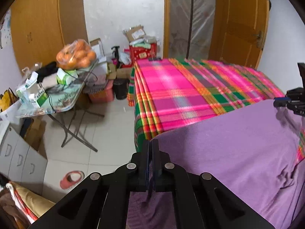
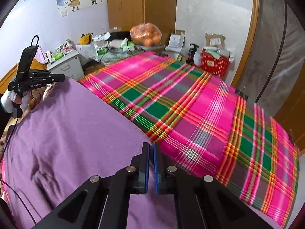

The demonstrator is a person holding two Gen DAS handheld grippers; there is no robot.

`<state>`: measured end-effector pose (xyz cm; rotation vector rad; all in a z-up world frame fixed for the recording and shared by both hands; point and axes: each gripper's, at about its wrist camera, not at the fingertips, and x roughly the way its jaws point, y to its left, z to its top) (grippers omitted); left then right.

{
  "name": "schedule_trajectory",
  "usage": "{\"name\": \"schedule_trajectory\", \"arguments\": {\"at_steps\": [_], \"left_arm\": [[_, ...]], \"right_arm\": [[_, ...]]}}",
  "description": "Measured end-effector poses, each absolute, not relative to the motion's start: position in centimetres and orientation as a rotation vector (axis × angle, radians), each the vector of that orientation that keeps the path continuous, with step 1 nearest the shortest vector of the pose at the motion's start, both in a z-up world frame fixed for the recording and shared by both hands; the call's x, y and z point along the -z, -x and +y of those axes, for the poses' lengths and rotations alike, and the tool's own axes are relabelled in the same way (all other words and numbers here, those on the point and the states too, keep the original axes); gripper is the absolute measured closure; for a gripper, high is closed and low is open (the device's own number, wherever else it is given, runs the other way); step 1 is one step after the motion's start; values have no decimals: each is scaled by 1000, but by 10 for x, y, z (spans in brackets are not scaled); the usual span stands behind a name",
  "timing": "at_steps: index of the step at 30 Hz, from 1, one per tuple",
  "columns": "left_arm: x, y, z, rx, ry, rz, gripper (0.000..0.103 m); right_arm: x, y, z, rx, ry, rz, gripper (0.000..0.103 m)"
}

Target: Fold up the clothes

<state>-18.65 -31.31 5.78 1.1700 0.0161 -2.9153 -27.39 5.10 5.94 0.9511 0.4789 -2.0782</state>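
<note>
A purple garment (image 1: pixel 238 145) hangs stretched between my two grippers above a bed with a pink, green and orange plaid blanket (image 1: pixel 181 91). My left gripper (image 1: pixel 152 143) is shut on the garment's left top corner. My right gripper (image 2: pixel 151 147) is shut on its right top corner; the garment (image 2: pixel 72 126) fills the left of that view over the blanket (image 2: pixel 200 114). Each gripper shows in the other's view, the right one (image 1: pixel 286 101) at the far right edge and the left one (image 2: pixel 57 78) at the far left.
A folding table (image 1: pixel 63 99) with a bag of oranges (image 1: pixel 76 55) and boxes stands left of the bed. A grey drawer unit (image 1: pixel 17 152), a red slipper (image 1: pixel 71 178), a dark bin (image 1: pixel 121 88) and a red box (image 1: pixel 143 52) sit on the tiled floor.
</note>
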Motion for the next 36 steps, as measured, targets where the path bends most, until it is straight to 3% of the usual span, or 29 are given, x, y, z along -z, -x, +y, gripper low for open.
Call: {"name": "schedule_trajectory", "arguments": {"at_steps": [21,27,36], "left_arm": [[-132,36,-277,3082,-768,103,101],[-117,-27,-271,3089,-714,186,101],[-50,-75,-267,3012,-855,359,101]], "right_arm": [[-147,103,115,2125,-707,412,99],[-131,41,133,2092,-732,394,100],[-50,-1,145,2008,-957,324,102]]}}
